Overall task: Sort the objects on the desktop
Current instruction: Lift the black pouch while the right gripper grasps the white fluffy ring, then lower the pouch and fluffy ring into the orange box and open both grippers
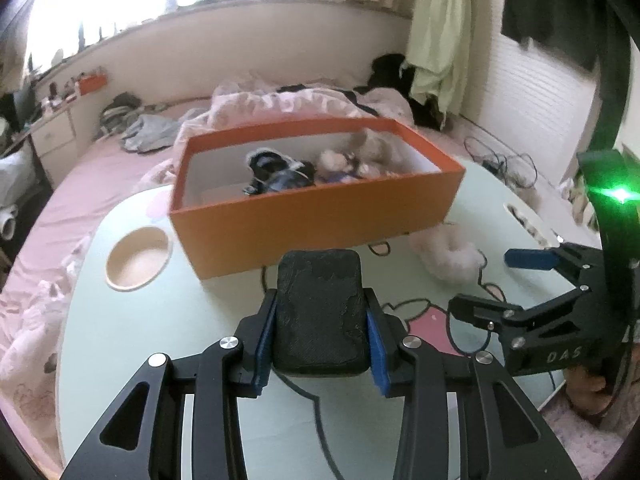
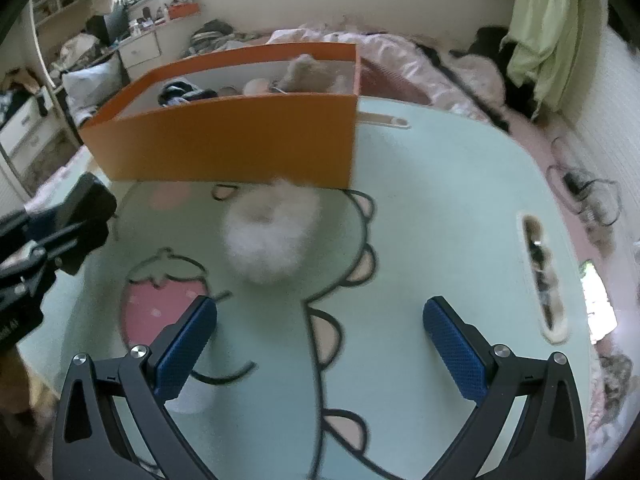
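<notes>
My left gripper is shut on a black rectangular case, lifted above the pale green table; its blue pads press both long sides. Ahead stands the orange box, holding dark items and plush toys. A white fluffy ring lies on the table in front of the box. My right gripper hangs open over the table, short of the fluffy ring, nothing between its fingers. In the right wrist view the left gripper with the case shows at the left edge.
A round recessed cup holder sits at the table's left. A slot cuts the table's right side. The table stands on a bed with pink bedding and clothes. Cables lie to the right.
</notes>
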